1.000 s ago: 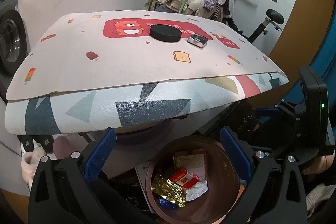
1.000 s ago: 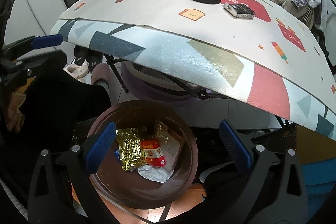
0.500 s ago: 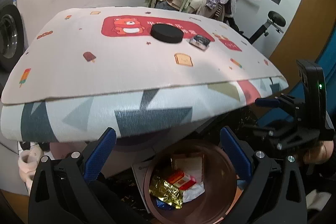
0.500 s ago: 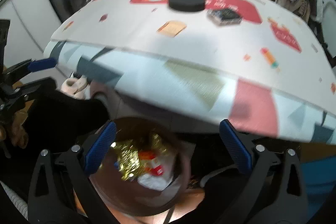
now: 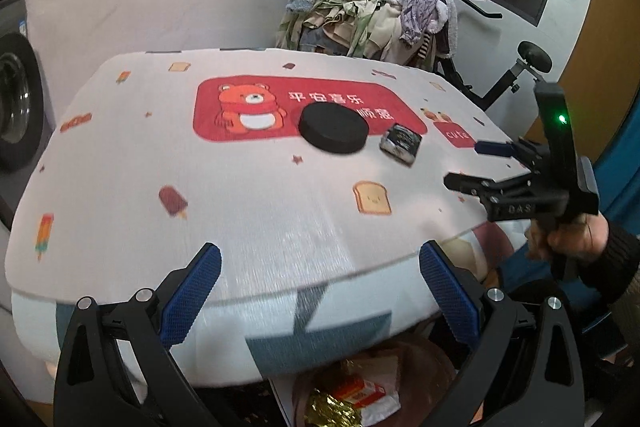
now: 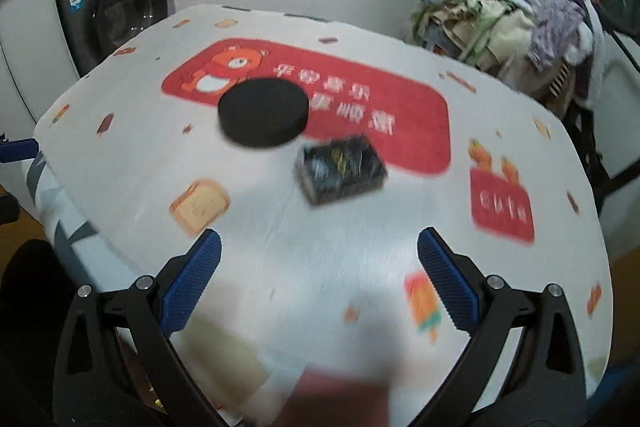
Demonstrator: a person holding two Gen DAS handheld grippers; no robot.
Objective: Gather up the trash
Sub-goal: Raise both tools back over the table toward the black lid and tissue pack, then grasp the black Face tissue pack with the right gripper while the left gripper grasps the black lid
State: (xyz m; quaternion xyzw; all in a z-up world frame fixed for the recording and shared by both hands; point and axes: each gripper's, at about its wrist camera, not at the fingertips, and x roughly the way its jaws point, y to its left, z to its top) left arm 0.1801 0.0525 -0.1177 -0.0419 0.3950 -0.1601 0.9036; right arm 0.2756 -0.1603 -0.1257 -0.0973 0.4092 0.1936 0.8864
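Through the left wrist camera we see our left gripper with its blue-padded fingers spread wide and nothing between them, hanging over the near edge of the table with its printed cloth. On the cloth sits a black round disc on the red bear panel, and just to its right, apart from it, a small dark wrapped packet. Below the table edge the brown bin shows part of its rim, with a gold wrapper and a red-and-white carton lying inside. At the right our right gripper reaches in over the table's edge, its two fingers set apart with nothing held. A heap of laundry stands behind the table. Through the right wrist camera, which is blurred, our right gripper is likewise wide open and empty above the cloth; the dark wrapped packet lies ahead between the finger lines, beside the black round disc, and a washing machine stands at the left.
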